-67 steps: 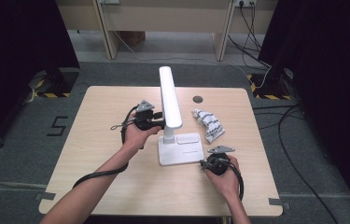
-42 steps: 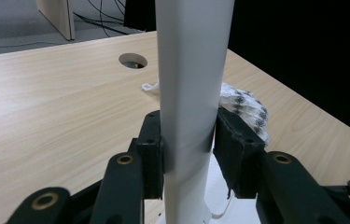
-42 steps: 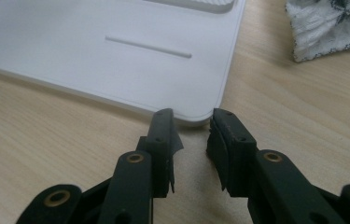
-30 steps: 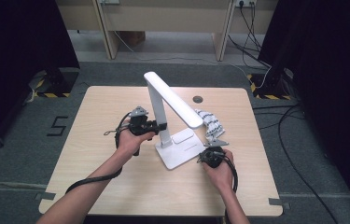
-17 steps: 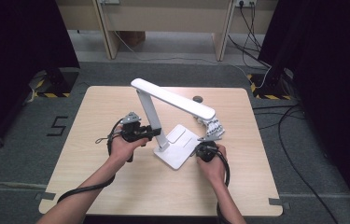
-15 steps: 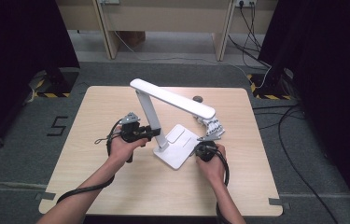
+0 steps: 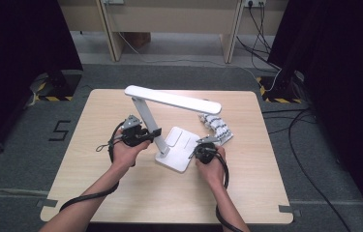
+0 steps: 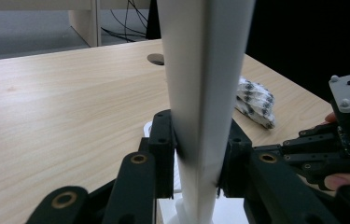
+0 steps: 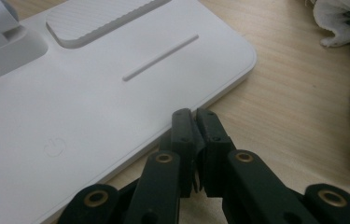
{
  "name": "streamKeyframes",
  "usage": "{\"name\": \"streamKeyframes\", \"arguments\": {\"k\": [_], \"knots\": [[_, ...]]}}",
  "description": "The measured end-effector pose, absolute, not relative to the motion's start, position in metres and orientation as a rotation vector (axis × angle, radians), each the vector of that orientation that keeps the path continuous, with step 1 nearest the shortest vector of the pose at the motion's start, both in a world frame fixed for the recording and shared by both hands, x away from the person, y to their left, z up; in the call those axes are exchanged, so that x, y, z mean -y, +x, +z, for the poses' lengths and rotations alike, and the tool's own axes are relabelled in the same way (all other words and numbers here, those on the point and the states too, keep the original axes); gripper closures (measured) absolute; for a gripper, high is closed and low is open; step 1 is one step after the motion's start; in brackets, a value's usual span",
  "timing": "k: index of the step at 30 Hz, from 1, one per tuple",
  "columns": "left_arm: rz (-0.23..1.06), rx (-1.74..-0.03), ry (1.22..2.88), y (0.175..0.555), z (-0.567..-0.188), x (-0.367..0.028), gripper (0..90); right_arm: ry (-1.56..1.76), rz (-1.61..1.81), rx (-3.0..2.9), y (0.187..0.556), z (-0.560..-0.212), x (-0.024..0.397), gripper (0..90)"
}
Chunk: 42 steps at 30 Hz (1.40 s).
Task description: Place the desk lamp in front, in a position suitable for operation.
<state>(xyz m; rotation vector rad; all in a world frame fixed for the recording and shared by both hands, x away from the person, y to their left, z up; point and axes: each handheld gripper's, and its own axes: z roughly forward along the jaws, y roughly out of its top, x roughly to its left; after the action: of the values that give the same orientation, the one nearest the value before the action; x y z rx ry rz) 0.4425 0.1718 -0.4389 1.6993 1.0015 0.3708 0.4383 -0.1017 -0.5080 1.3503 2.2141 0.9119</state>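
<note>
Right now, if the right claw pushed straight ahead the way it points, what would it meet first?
Most likely the lamp base: the shut right claw sits at its near edge, tips aimed across the white plate. Whether they already touch it is unclear.

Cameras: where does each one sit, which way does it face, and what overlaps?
High view: above the person's side, looking forward and down at the white folding desk lamp; both forearms show.
Left gripper view: rides the left hand-held gripper, jaws clamping the lamp's stem.
Right gripper view: rides the right hand-held gripper, jaws shut beside the lamp's base.
All three share the lamp.
</note>
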Motion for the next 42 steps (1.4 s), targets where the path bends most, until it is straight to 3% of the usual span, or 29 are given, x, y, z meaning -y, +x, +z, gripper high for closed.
{"name": "streamKeyframes", "arguments": {"k": [14,28,36,42], "knots": [[0.455,-1.062,1.694,0.423,-0.438,-0.186,70.2,1.324,0.928,-2.223,0.447,-0.509,0.079,87.2],[0.461,-1.056,1.707,0.415,-0.438,-0.194,67.2,1.299,0.923,-2.234,0.453,-0.51,0.067,87.6],[0.444,-0.992,1.751,0.413,-0.44,-0.202,45.0,1.306,0.906,-2.195,0.451,-0.503,0.074,71.0],[0.446,-0.993,1.73,0.41,-0.44,-0.212,40.2,1.315,0.915,-2.161,0.446,-0.494,0.094,65.2]]}}
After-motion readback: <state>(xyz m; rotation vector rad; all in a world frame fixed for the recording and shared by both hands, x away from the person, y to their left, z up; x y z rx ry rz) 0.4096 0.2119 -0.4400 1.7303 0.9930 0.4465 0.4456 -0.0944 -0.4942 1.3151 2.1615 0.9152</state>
